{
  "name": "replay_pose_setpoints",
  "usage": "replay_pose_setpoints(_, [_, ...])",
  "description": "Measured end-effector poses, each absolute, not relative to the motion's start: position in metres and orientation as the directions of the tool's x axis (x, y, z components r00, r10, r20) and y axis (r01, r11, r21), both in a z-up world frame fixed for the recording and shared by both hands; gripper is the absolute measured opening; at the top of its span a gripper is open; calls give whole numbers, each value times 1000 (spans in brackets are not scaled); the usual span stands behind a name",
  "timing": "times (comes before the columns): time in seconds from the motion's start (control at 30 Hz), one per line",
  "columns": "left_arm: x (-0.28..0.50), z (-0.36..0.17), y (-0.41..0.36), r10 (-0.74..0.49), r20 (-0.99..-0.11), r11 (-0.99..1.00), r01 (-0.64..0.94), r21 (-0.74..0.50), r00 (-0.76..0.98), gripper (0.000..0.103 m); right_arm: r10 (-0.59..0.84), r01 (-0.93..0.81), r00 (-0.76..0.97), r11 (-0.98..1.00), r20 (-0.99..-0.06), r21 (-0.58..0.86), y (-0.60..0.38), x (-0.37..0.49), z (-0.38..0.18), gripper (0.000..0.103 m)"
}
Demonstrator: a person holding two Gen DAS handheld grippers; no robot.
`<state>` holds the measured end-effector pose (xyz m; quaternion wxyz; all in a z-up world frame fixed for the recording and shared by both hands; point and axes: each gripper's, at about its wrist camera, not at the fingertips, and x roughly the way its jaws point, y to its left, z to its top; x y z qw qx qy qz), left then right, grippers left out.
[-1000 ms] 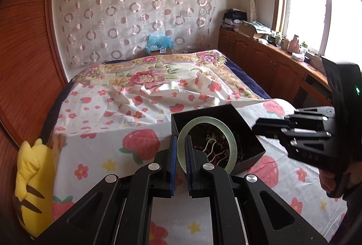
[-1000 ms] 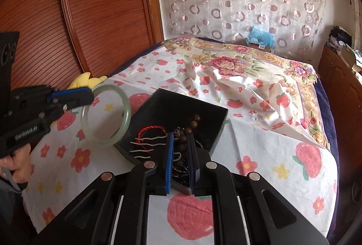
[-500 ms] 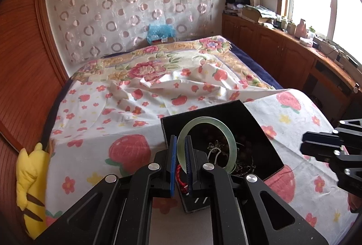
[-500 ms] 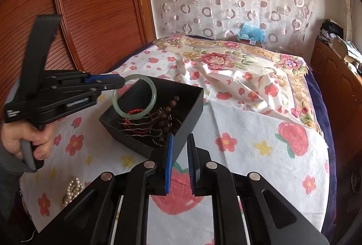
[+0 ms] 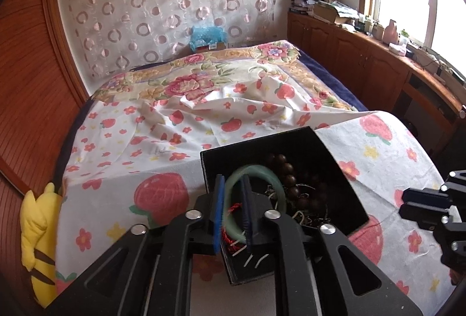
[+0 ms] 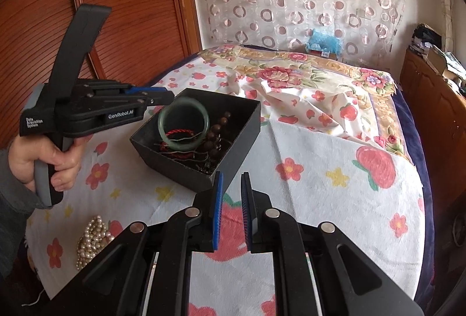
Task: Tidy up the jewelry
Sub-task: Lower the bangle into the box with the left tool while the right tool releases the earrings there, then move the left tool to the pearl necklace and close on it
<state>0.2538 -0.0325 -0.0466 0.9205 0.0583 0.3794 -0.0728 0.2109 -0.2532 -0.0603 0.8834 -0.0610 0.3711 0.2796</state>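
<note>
Jewelry lies in a black box [image 6: 233,138] on the bed [image 6: 335,170]. Left gripper [image 5: 233,205] pinches a green bangle [image 5: 262,173] inside the box. Right gripper [image 6: 232,199], just beside the box, stands narrowly parted, holding nothing. Pearls [image 6: 91,237] lie apart from the box.

Box [image 6: 233,138]: on the bedspread [image 6: 335,199] in front of me, just beyond my right gripper [image 6: 232,209].
Bangle [image 6: 184,123]: inside the box, leaning on the left side, above the cord bracelet [image 6: 177,133].
Bead strand [image 6: 217,131]: in the box, right of the bangle.
Left gripper [image 5: 233,211]: reaching into the box from its left, its fingers either side of the bangle.
Pearls [image 6: 91,237]: on the bedspread, near left, outside the box.
Plush toy [image 5: 38,243]: at the bed's left edge.
</note>
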Motion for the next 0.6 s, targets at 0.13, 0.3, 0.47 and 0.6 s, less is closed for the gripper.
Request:
replay_pose_setpoints(0.13, [239,-38,-29,-103,-687,983,181,42,719,21,453,-545,571,833,-684,96,-254,201,-62,14])
replay_pose_setpoints(0.3, [210,-31,-25,-108,-661,979,193,58,742,34,470,-560,572,823,-672,99,-251,181,-62,14])
replay_pose_setpoints(0.47, [172,-33,-16,-145,-655,976,215,28,742,38,489,-583,559,806,-670,101,-243,159,-67,14])
replay_pose_setpoints(0.6, [150,-42,-7,-146,-668,975,221,29,729,40,488,-604,551,793,-677,81,-232,143,-71,14])
